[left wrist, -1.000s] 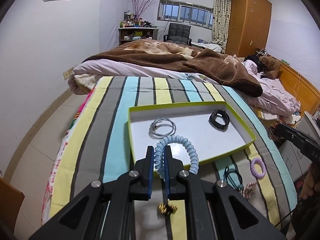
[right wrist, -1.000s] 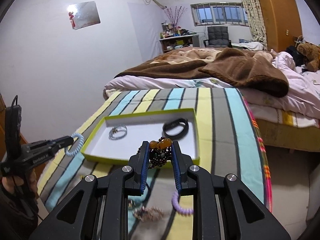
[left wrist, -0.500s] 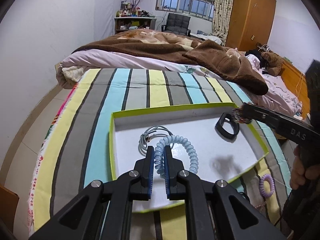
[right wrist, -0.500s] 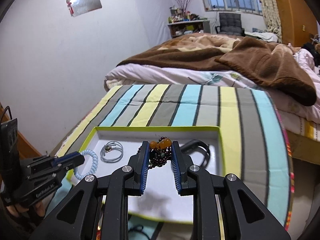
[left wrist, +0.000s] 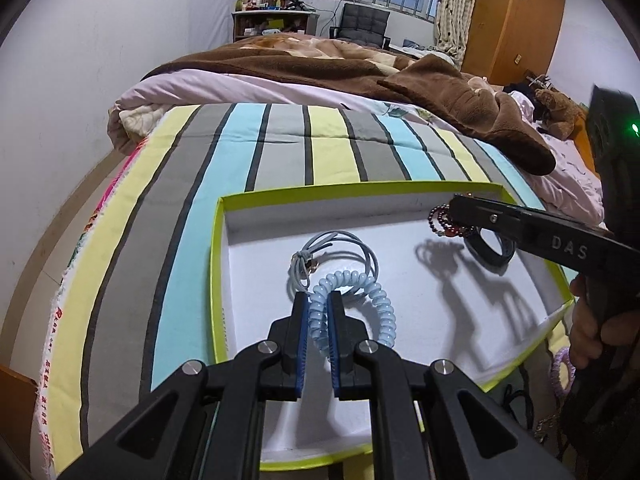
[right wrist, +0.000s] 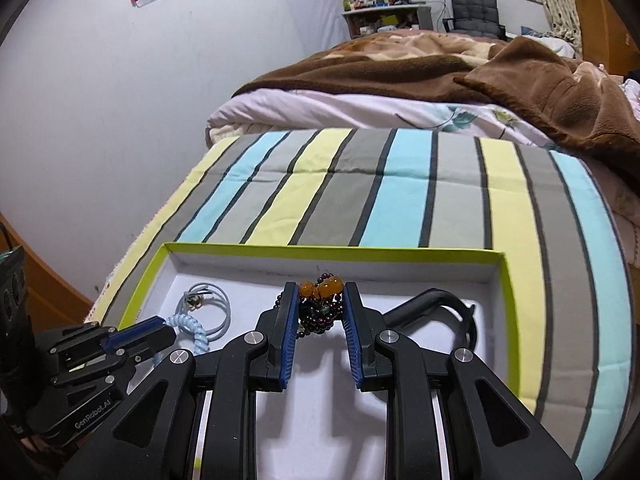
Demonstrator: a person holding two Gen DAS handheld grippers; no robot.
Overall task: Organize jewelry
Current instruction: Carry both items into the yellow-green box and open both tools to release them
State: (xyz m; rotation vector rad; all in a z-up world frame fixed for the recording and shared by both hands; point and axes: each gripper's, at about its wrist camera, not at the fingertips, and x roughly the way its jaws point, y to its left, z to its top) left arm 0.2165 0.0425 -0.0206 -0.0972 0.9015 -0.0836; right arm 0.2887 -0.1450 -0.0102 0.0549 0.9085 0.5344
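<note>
A shallow white box with a lime-green rim lies on the striped bedspread. My left gripper is shut on a pale blue coil bracelet, held over the box's near left part. A grey cord bracelet lies in the box just beyond it. My right gripper is shut on a dark red bead bracelet with amber beads, held above the box's right side. A black band lies in the box under it.
A purple coil ring and dark cords lie on the bedspread right of the box. A brown blanket covers the bed behind. A white wall is to the left, a wooden wardrobe at the back right.
Both grippers have moved forward over the box with their bracelets still held. The right gripper has come in from the right edge to above the black band.
</note>
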